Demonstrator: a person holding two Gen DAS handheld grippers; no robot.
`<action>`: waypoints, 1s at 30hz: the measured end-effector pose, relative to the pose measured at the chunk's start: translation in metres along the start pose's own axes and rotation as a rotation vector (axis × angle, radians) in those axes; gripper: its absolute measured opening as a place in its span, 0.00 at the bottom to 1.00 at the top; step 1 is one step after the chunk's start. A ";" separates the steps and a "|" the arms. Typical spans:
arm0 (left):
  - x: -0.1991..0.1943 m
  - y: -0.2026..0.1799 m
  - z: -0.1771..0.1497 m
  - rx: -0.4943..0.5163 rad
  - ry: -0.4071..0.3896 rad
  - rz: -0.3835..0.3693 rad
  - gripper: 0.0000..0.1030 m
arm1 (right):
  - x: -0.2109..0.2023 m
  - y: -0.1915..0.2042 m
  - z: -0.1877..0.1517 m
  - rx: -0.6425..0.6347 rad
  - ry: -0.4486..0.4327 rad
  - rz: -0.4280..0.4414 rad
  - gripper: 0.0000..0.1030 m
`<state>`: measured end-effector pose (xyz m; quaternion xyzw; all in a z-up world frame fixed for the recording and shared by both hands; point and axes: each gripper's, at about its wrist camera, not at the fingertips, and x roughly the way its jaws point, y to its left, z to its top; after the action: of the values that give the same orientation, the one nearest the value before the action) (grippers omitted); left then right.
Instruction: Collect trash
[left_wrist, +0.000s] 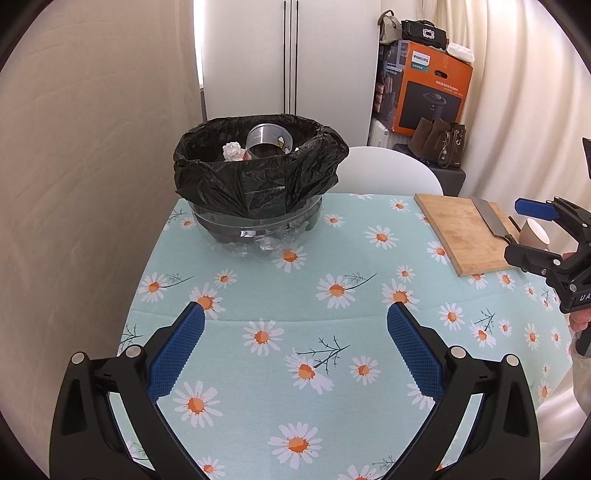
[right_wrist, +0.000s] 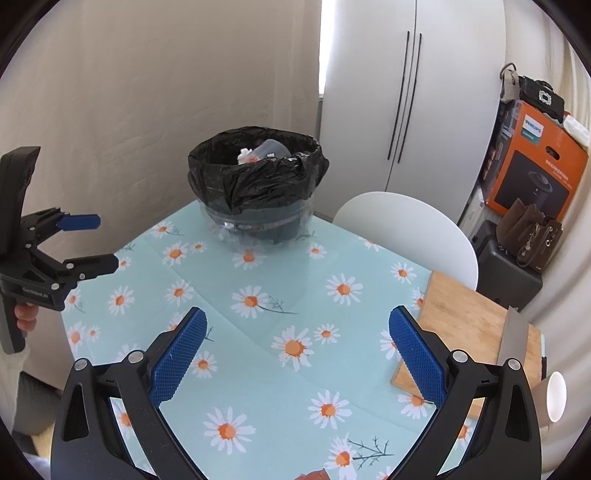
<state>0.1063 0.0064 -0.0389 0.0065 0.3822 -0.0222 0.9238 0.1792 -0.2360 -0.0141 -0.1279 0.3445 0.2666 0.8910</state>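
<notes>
Left gripper (left_wrist: 295, 314) spread wide, empty, hovering over the daisy-print bench (left_wrist: 280, 369). Straight ahead at 12 o'clock: clear bin lined with a black plastic bag (left_wrist: 258, 184), already holding a crumpled white tissue (left_wrist: 233, 150) and a shiny metal can (left_wrist: 269, 141). Right gripper (right_wrist: 297, 321) also wide apart, nothing held. Bamboo cutting board (right_wrist: 469, 325) with a cleaver (right_wrist: 513, 336) at 3 o'clock, plus a white cup (right_wrist: 556, 397). Probably a reddish scrap (right_wrist: 314, 474) at 6 o'clock left; best scooped low and dropped well inside the rim.

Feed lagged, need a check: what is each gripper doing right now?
Left gripper: open, holding nothing, above the tablecloth.
Right gripper: open, holding nothing.
</notes>
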 end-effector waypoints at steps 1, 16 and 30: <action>0.000 -0.001 0.000 0.009 -0.001 0.008 0.94 | 0.000 0.001 0.000 -0.004 0.000 0.001 0.92; -0.001 0.008 0.003 0.016 -0.004 -0.006 0.94 | 0.007 0.008 0.005 -0.015 0.005 0.002 0.92; 0.001 0.019 0.003 -0.009 -0.002 -0.028 0.94 | 0.015 0.015 0.007 -0.034 0.011 0.018 0.92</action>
<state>0.1095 0.0251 -0.0375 -0.0030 0.3815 -0.0332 0.9238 0.1840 -0.2149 -0.0200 -0.1413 0.3460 0.2798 0.8843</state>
